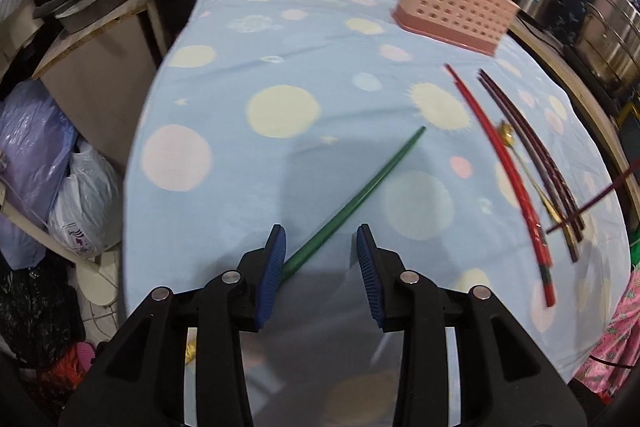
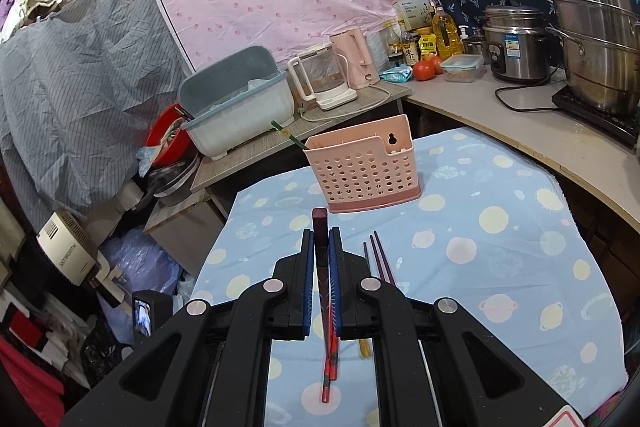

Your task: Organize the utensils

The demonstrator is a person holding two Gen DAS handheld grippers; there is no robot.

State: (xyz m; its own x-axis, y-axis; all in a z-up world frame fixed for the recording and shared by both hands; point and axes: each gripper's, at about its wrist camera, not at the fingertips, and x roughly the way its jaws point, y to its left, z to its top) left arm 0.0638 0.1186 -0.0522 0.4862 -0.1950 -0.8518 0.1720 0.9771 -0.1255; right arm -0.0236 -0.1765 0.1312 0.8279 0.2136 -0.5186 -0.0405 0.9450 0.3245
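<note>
The pink holder (image 2: 362, 173) stands at the far end of the blue cloth (image 2: 500, 267), one green chopstick already inside. The right gripper (image 2: 321, 247) is clamped on a dark chopstick (image 2: 319, 223), which next needs carrying over the holder. The left gripper (image 1: 321, 247), jaws apart, straddles a slim green chopstick (image 1: 360, 195) near the holder.

hidden: green chopstick (image 1: 352, 201) butt behind left pad | blurred: red chopstick (image 1: 508, 167) | cut off: steamer pot (image 2: 596, 47)

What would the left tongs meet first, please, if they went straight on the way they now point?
Probably the green chopstick lying between the open left tongs, then the spotted blue cloth under it; depth is hard to judge.
</note>
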